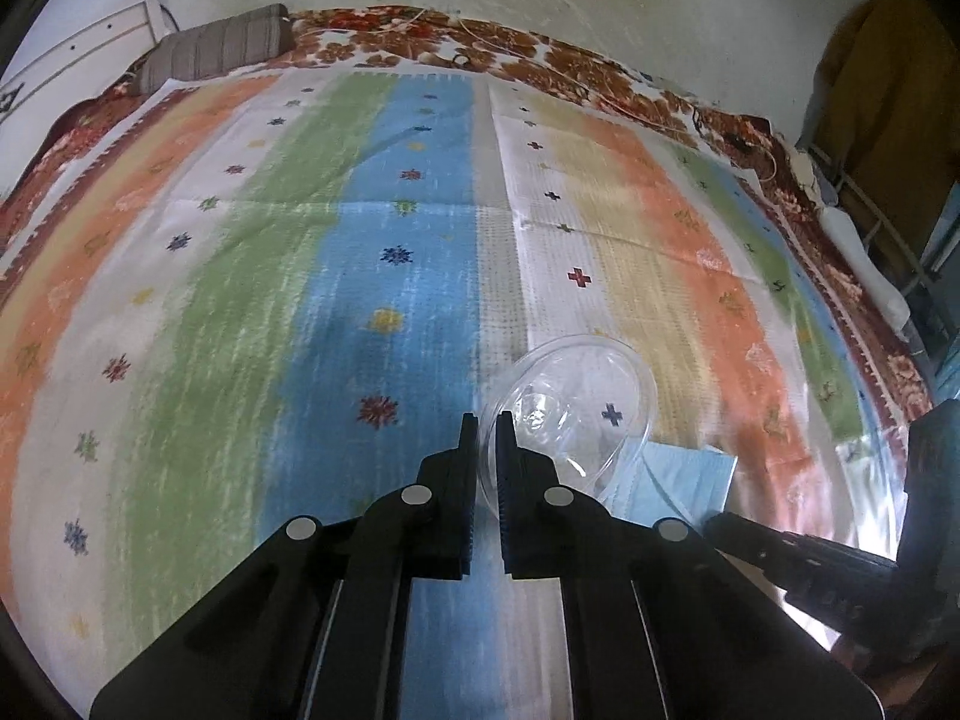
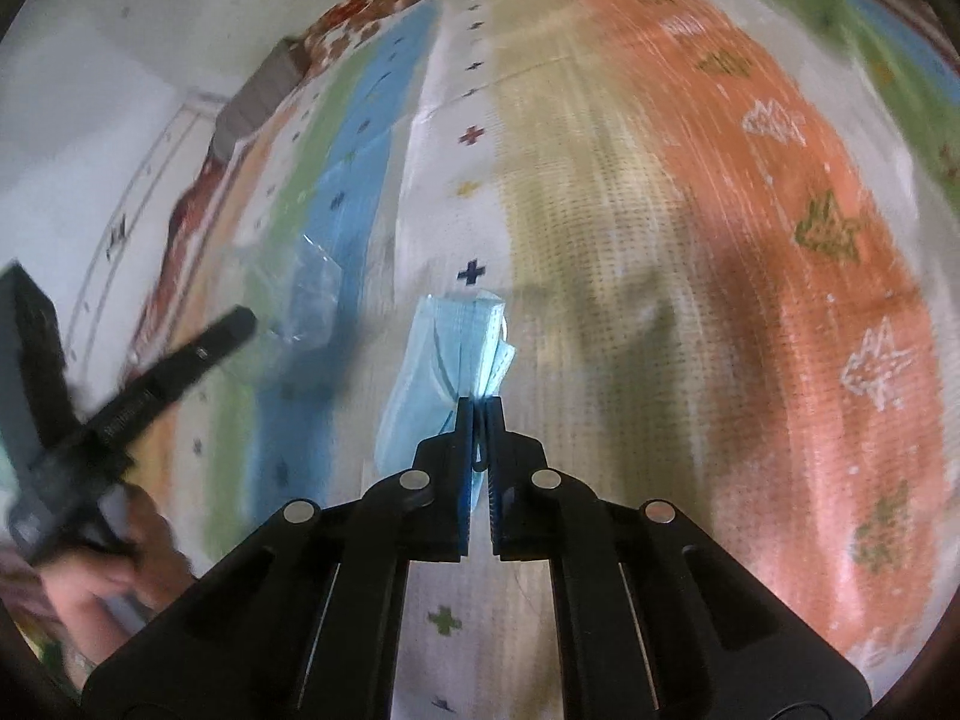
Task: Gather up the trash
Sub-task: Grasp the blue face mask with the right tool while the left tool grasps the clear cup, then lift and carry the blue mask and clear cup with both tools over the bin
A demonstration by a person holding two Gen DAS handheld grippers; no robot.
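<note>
My left gripper (image 1: pixel 487 420) is shut on the rim of a clear plastic cup (image 1: pixel 570 414) and holds it tilted above the striped bed cover. The cup also shows in the right wrist view (image 2: pixel 300 294), blurred, at the tip of the left gripper (image 2: pixel 240 321). My right gripper (image 2: pixel 479 405) is shut on a light blue face mask (image 2: pixel 444 372), which hangs folded above the cover. The mask also shows in the left wrist view (image 1: pixel 678 480), below the cup, with the right gripper's body (image 1: pixel 828 564) beside it.
A striped, patterned cover (image 1: pixel 300 276) lies over a bed with a floral blanket (image 1: pixel 540 60) under it. A grey pillow (image 1: pixel 222 48) sits at the far left against the wall. Metal rails (image 1: pixel 870 210) and a white roll (image 1: pixel 864 264) stand at the right edge.
</note>
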